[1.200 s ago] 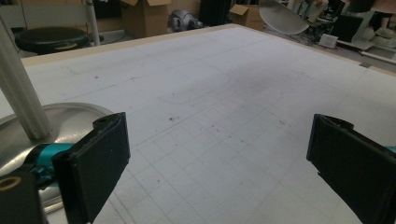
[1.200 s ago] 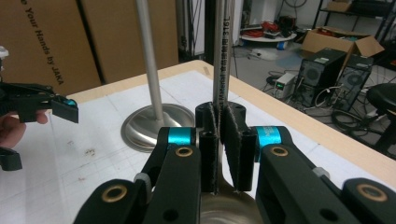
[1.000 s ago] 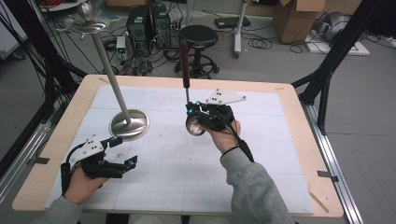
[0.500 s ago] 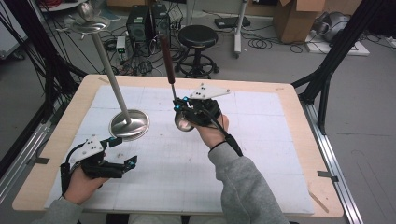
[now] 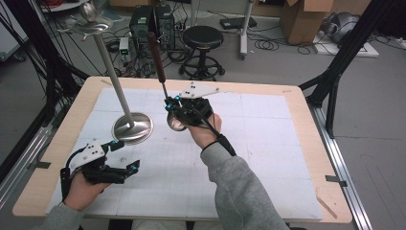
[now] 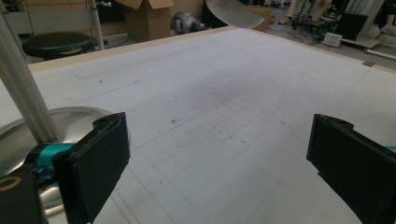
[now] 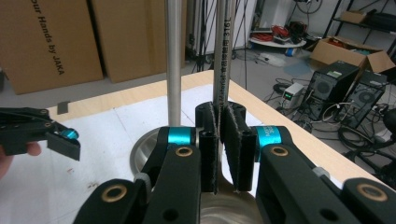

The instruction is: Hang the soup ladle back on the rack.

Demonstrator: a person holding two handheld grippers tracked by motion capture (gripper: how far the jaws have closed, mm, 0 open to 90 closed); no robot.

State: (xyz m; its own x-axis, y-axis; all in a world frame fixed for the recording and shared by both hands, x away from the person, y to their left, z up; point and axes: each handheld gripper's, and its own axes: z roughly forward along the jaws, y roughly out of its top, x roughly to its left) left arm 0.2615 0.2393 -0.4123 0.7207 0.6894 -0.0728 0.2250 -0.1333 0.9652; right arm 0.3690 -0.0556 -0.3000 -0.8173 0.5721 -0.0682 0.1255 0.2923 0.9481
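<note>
My right gripper is shut on the thin metal shaft of a ladle. The ladle's dark wooden handle points up and leans left, and its steel bowl hangs just below the jaws. In the right gripper view the pads pinch the stamped shaft, with the bowl underneath. A steel stand with a round base and a tall pole is just left of the ladle. My left gripper rests on the mat near the front left, open, with nothing between its jaws.
The stand's pole carries a small dish at the top. A white gridded mat covers the wooden table. A black stool, computers and cables lie on the floor beyond the far edge.
My right gripper has carried the ladle left, toward the stand, and the handle now tilts further left. The left gripper has stayed put.
</note>
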